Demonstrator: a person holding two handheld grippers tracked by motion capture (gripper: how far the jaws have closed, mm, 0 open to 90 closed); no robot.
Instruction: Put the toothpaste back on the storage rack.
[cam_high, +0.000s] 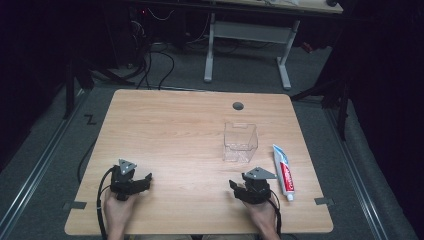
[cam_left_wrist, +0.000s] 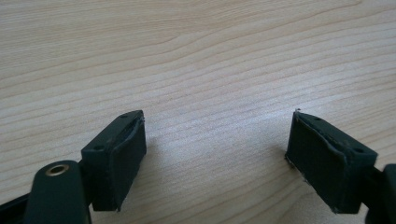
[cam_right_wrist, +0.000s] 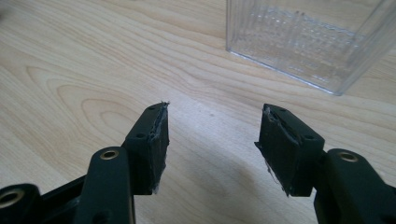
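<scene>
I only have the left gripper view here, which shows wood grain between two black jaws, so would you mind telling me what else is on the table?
Observer: A clear plastic box stands upright right of centre, with nothing visible inside it.
Operator: Thank you. Is anything lying near it?
Observer: Yes, a toothpaste tube lies flat just to the box's right, near the table edge, apart from the box.
Operator: And where is the other hand-held gripper?
Observer: The right hand-held gripper rests near the table's front edge, just short of the box, jaws open and holding nothing.
</scene>
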